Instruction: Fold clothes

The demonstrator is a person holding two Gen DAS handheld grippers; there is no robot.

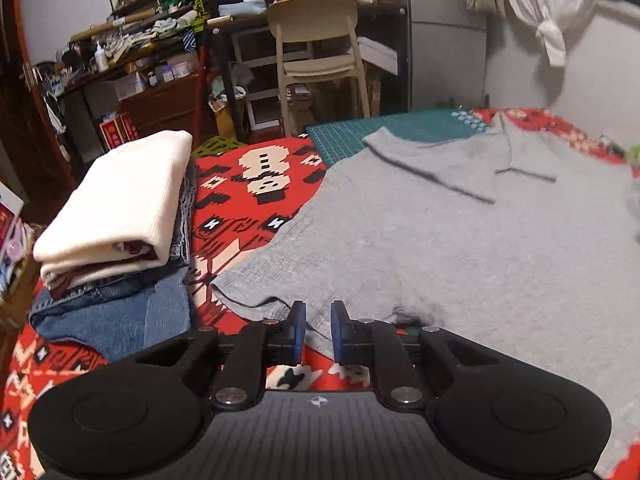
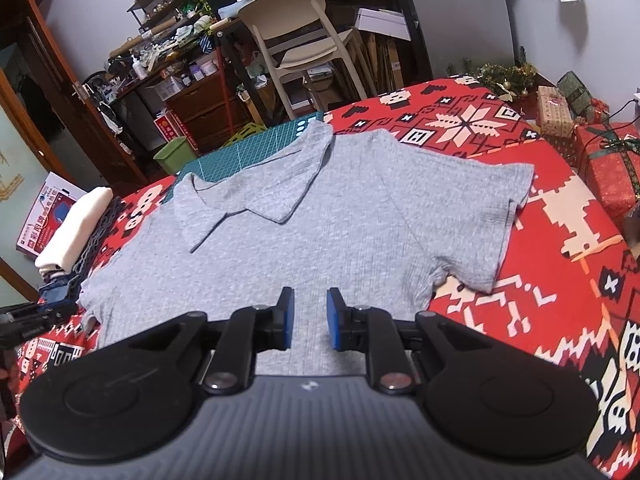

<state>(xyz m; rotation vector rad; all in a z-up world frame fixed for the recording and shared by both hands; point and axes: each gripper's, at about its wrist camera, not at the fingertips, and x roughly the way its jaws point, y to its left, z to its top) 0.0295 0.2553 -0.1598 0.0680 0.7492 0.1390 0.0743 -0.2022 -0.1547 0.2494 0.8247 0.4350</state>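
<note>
Grey ribbed collared shirt (image 2: 320,216) lies flat on red patterned blanket (image 2: 540,240).
Left gripper (image 1: 318,330) and right gripper (image 2: 311,318) hover over its hem, both released.

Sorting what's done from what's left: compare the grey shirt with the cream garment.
The grey shirt lies spread flat; the cream garment is folded. The grey shirt rests directly on the red cloth; the cream garment tops a stack over jeans. The grey shirt is in front of both claws; the cream garment sits off to the left. Both are ribbed.
</note>
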